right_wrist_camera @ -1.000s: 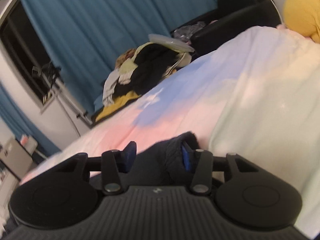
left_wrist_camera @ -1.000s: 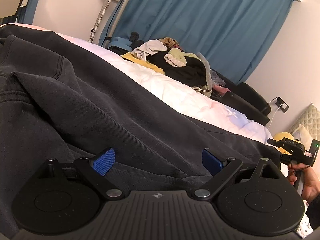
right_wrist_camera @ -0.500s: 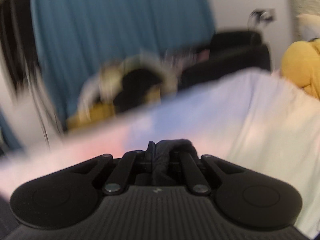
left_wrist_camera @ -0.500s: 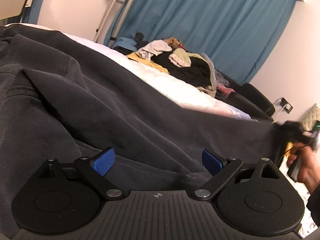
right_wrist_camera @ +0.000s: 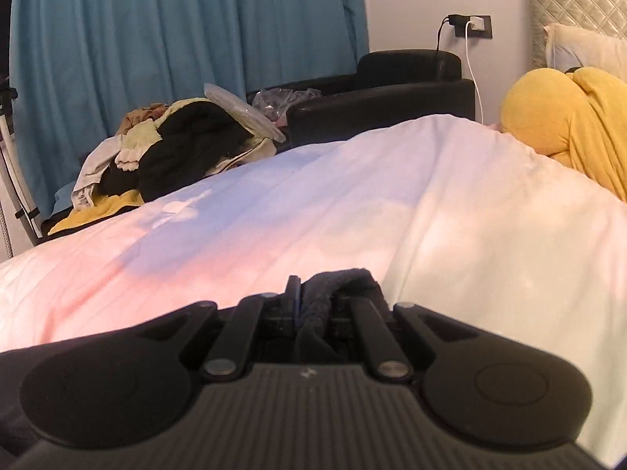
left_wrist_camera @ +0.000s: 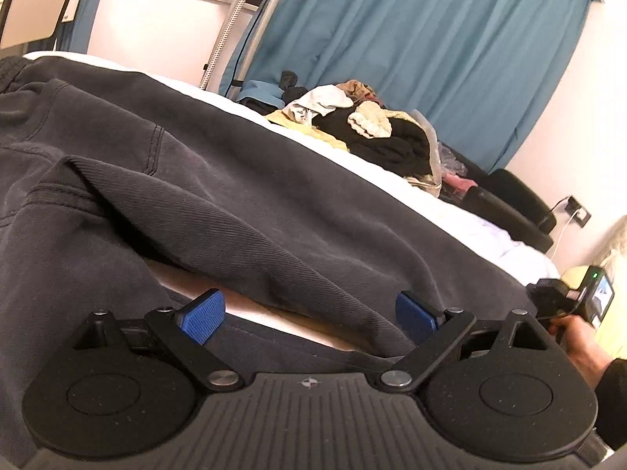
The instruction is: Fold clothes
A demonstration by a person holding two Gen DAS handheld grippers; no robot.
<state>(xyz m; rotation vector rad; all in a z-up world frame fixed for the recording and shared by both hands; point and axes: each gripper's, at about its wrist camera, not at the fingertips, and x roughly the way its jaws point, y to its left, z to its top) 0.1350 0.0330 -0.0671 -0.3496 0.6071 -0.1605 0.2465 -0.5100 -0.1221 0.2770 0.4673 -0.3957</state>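
Note:
A dark grey garment (left_wrist_camera: 243,196) lies spread over the white bed (left_wrist_camera: 490,227) and fills most of the left wrist view. One long part of it is stretched toward the right and lifted off the bed. My left gripper (left_wrist_camera: 309,311) is open, its blue pads low over the garment's near folds. My right gripper (right_wrist_camera: 317,297) is shut on the end of the dark grey garment (right_wrist_camera: 341,280), just above the bed cover (right_wrist_camera: 352,203). The right gripper also shows in the left wrist view (left_wrist_camera: 568,297), at the far right, held by a hand.
A heap of mixed clothes (left_wrist_camera: 372,133) lies at the bed's far side, also in the right wrist view (right_wrist_camera: 172,149). A black armchair (right_wrist_camera: 392,90), blue curtains (right_wrist_camera: 176,19), a yellow plush toy (right_wrist_camera: 568,125), a pillow (right_wrist_camera: 588,47) and a metal stand (left_wrist_camera: 235,23) surround the bed.
My right gripper shut on the garment's end and pulled it taut, lifting that part off the bed. My left gripper stayed open and shifted slightly; bare sheet now shows under the lifted fold.

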